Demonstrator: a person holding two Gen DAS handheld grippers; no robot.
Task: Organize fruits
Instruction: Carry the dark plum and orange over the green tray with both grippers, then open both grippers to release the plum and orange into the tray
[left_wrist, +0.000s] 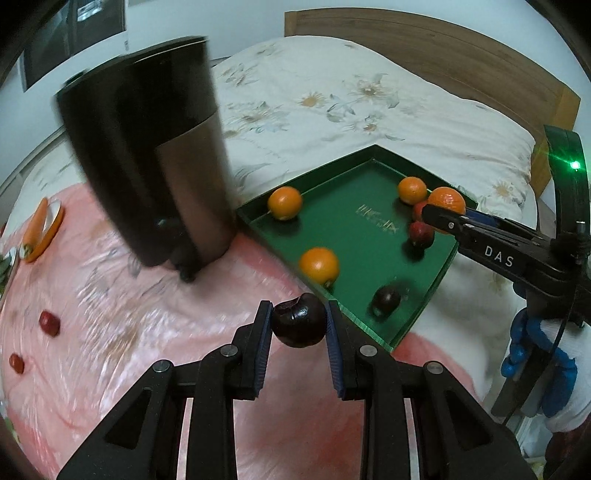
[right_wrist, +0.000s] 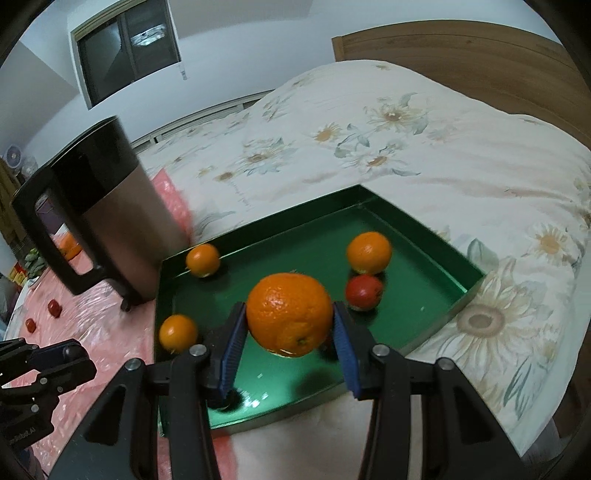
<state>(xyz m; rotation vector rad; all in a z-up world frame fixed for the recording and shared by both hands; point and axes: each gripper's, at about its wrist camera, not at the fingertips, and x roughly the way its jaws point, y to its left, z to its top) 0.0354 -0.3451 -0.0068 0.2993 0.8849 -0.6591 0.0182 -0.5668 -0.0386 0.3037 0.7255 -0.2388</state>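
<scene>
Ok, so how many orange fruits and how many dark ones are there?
Oranges: 4 (three in the green tray, one held orange in the right tool)
Dark fruits: 2 (one held dark fruit in the left tool, one in the tray)
Total: 6

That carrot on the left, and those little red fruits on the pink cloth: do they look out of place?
Somewhat. The carrot lies on an orange-rimmed dish, and two small red fruits sit loose on the pink cloth, apart from the green tray holding the other fruit.
</scene>
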